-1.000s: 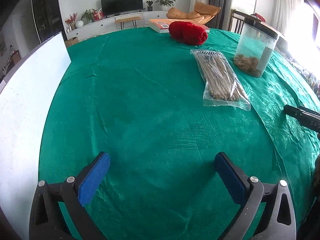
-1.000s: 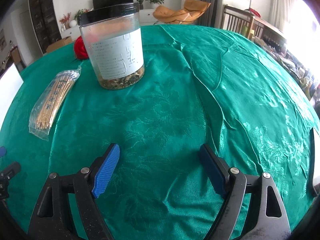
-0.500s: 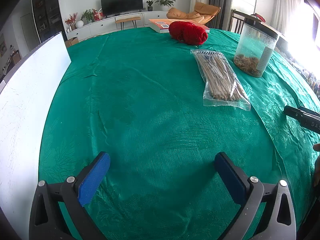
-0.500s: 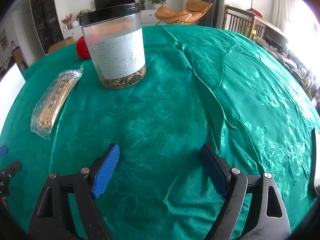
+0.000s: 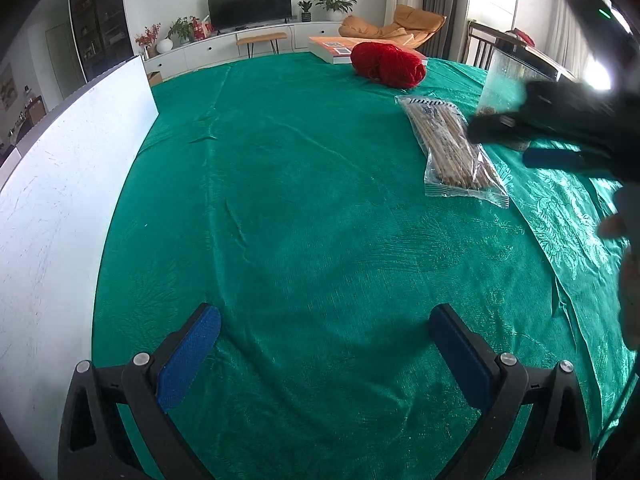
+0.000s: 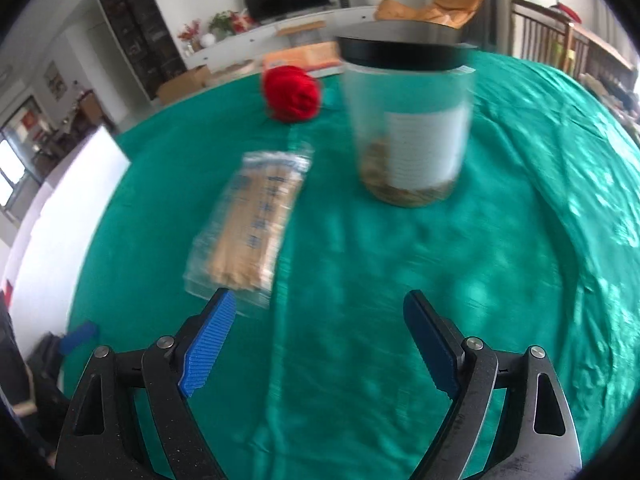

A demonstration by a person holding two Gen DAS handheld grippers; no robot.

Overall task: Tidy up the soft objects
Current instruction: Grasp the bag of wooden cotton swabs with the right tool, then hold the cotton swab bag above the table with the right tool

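Observation:
A red ball of yarn [image 5: 387, 65] lies at the far side of the green tablecloth [image 5: 304, 216]; it also shows in the right wrist view [image 6: 291, 94]. A clear bag of wooden sticks [image 5: 452, 146] lies in front of it, also in the right wrist view [image 6: 252, 226]. My left gripper [image 5: 326, 354] is open and empty, low over the cloth. My right gripper [image 6: 320, 340] is open and empty, raised above the cloth, just short of the bag's near end; from the left wrist view it [image 5: 560, 136] hangs beside the bag.
A clear jar with a black lid [image 6: 408, 128] stands right of the bag. A white board [image 5: 60, 184] lines the table's left edge. An orange book [image 5: 336, 46] lies behind the yarn.
My right gripper has lifted and swung left and forward toward the bag and yarn; its view is blurred by motion. My left gripper has stayed put.

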